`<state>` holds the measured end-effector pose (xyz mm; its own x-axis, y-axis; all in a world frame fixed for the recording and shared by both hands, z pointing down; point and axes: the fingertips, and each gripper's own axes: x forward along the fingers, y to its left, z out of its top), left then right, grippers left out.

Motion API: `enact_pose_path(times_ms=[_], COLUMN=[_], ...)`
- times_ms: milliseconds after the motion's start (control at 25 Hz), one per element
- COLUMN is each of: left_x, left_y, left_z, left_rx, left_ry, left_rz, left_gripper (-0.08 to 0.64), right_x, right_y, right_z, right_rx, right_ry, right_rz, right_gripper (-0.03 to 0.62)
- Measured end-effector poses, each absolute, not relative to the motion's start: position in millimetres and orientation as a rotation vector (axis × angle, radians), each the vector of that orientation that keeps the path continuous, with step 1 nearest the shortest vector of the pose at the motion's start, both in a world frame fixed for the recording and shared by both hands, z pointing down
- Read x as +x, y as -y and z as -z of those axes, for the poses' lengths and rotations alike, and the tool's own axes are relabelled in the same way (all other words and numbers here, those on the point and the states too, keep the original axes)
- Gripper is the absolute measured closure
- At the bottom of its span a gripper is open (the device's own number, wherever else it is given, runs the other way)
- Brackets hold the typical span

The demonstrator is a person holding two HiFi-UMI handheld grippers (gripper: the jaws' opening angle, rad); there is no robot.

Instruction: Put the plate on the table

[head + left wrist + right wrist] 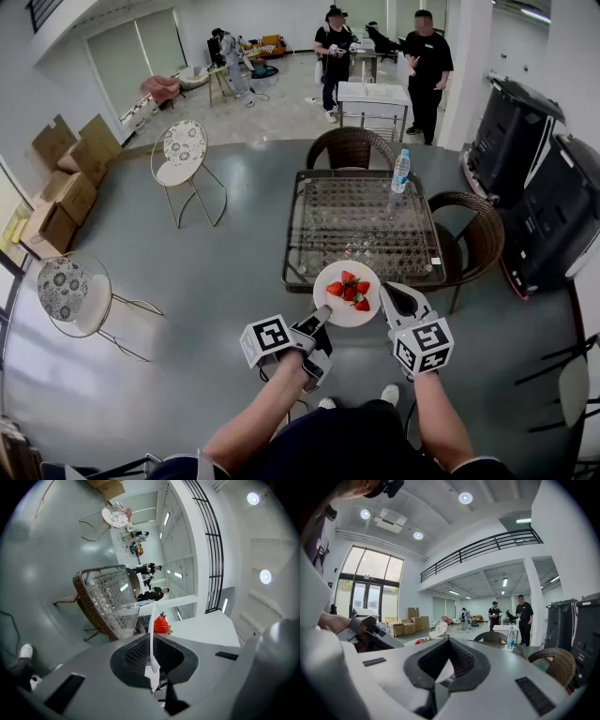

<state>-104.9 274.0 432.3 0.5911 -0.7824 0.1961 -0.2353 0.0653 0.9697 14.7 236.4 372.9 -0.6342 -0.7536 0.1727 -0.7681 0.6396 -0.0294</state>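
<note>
- One round white plate (342, 315) hung in the air at the near edge of the square glass-topped wicker table (292, 234), not yet set down.
- Several red strawberries (349, 290) lay loose in a heap on it, so I judged that any tilt would roll them off.
- The left gripper (322, 318) pinched the plate's near-left rim, its jaws closed on the thin edge. The right gripper (391, 292) sat just beside the right rim, jaws pressed together on nothing.
- The plate looked stiff, smooth and breakable. Held by one rim only, it would tend to droop, so a second hold on the opposite rim seemed wise.
- A clear plastic water bottle (400, 171) stood at the table's far edge, well apart.
</note>
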Motion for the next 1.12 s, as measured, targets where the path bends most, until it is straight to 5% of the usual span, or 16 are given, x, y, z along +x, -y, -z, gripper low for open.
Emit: enact_pose_path(times_ms=[1120], left_x=[-119.6], left_y=[-258.9], left_z=[-450.1], left_rx=[1.485], left_ry=[0.855], left_rz=[0.477], left_gripper=[0.543], right_x=[8.1], right_y=[-233.7], right_z=[-393.1], right_rx=[1.334], right_ry=[2.638], right_rz=[-0.197], right_gripper=[0.588])
